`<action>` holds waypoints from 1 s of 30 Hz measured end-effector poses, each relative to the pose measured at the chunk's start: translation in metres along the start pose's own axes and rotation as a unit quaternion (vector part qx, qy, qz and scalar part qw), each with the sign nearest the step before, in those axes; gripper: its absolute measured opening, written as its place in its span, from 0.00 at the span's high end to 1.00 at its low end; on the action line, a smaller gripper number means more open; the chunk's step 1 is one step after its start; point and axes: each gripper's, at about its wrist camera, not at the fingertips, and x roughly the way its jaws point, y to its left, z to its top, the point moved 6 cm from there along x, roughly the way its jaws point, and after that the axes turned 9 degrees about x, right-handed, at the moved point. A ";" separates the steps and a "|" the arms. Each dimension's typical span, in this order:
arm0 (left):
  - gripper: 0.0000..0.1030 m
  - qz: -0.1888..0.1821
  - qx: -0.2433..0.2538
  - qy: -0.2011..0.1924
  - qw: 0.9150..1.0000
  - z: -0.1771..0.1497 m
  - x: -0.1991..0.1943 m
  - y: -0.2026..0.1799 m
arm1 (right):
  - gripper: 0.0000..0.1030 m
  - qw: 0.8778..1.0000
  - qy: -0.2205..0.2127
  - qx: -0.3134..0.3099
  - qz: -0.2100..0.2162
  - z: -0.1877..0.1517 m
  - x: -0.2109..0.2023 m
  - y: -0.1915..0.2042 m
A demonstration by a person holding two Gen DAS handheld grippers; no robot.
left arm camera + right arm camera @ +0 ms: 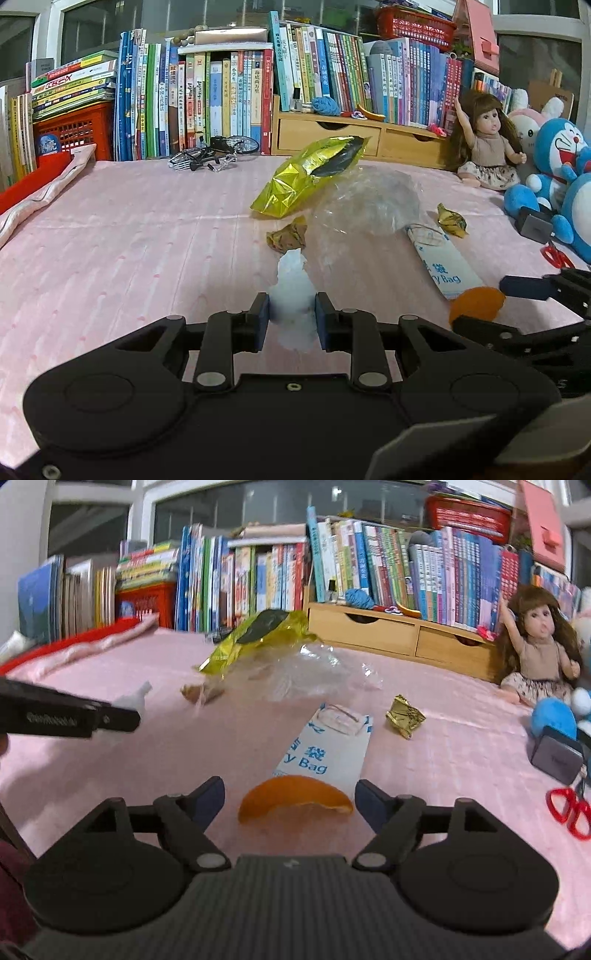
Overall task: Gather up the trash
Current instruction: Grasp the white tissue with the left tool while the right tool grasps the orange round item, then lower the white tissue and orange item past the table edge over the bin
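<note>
Two grippers work: our left gripper pinches the white tissue; our right gripper has fingers spread around the orange peel; we should close squarely on its raised rim.

Home, likely a kid's room: pink sheet, rows of children's books, doll, blue plush toy, wooden drawer shelf.

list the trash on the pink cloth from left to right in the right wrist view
white tissue in the left gripper → brown crumpled wrapper → orange peel between the open right gripper fingers → gold foil wrapper
</note>
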 end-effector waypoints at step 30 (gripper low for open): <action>0.76 -0.019 0.010 -0.006 1.000 -0.016 -0.038 -0.016 | 0.53 0.999 -0.014 0.017 0.044 -0.009 -0.041 0.029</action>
